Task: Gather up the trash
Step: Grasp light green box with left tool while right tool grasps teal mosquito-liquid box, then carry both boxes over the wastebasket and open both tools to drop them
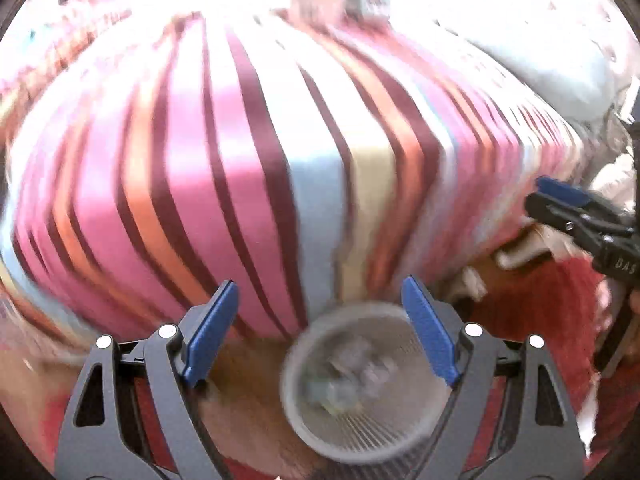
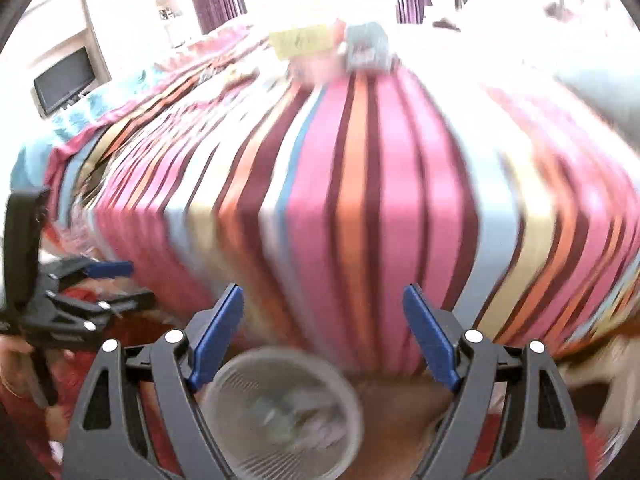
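A grey ribbed waste bin (image 1: 362, 384) stands on the floor at the foot of a striped bed; crumpled trash lies inside it. It also shows in the right wrist view (image 2: 284, 412). My left gripper (image 1: 320, 334) is open and empty above the bin. My right gripper (image 2: 322, 336) is open and empty, just right of and above the bin. The right gripper shows at the right edge of the left wrist view (image 1: 576, 208); the left gripper shows at the left of the right wrist view (image 2: 108, 280). Both views are blurred by motion.
The bed has a pink, maroon, orange and blue striped cover (image 1: 248, 168). Yellow and grey items (image 2: 340, 46) lie at its far end. A red rug (image 1: 560, 292) covers the floor by the bin. A screen (image 2: 66, 80) hangs on the far left wall.
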`<state>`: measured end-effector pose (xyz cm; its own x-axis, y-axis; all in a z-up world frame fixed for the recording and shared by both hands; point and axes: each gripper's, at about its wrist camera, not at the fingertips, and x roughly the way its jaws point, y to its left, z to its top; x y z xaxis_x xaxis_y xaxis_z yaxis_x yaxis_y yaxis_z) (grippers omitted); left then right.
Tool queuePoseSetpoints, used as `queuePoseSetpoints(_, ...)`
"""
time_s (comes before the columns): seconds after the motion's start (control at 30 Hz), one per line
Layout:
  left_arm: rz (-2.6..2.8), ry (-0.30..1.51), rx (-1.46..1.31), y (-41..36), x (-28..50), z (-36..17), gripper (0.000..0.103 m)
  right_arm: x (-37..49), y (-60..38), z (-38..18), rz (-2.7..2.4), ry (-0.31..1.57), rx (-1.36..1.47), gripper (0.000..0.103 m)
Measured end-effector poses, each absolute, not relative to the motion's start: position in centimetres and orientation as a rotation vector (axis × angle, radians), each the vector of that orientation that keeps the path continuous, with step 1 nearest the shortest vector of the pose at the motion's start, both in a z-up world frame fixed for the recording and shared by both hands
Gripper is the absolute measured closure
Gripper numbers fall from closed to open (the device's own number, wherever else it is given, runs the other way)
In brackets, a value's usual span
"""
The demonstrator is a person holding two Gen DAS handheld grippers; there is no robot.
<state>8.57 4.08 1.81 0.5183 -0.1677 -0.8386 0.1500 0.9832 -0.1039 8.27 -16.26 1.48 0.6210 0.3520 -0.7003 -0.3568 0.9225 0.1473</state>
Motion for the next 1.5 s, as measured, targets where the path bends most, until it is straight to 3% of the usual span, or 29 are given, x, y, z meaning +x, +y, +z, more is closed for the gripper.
queuePoseSetpoints(0.13, -0.162, 0.880, 0.045, 4.9, 15.1, 5.7, 0.022, 13.9, -15.9, 4.7, 0.369, 0.654, -0.050, 0.025)
queuePoseSetpoints(0.3, -0.189, 0.702, 0.112, 6.2, 25.0, 10.7, 0.021, 20.7, -15.0, 6.4, 0.352, 0.607, -0.036, 0.023)
queuePoseSetpoints(0.43, -0.307, 0.686, 0.136, 5.8, 31.8, 13.0, 0.022, 25.7, -14.0, 7.3, 0.332, 0.589, -0.068, 0.023)
queuePoseSetpoints(0.83, -0.399, 0.697, 0.308, 1.5, 40.0, 11.8, 0.021, 34.3, -11.6, 7.1, 0.247, 0.626, -0.022, 0.023)
queuePoseSetpoints(1.1, -0.455, 0.778, 0.205, 0.6, 42.6, 10.2, 0.022, 37.5, -11.8, 5.3, 0.255, 0.701, 0.030, 0.024)
queuePoseSetpoints(1.13, -0.449, 0.789, 0.182, 0.7, 42.8, 10.0, 0.028, 37.8, -12.0, 5.1, 0.264, 0.720, 0.047, 0.029)
queuePoseSetpoints(1.17, -0.441, 0.807, 0.149, 0.8, 43.0, 9.7, 0.057, 37.9, -12.2, 4.9, 0.281, 0.732, 0.057, 0.046)
queuePoseSetpoints(1.5, -0.348, 0.712, 0.069, 2.8, 37.3, 11.4, 0.056, 33.1, -15.3, 6.9, 0.324, 0.690, 0.122, 0.048)
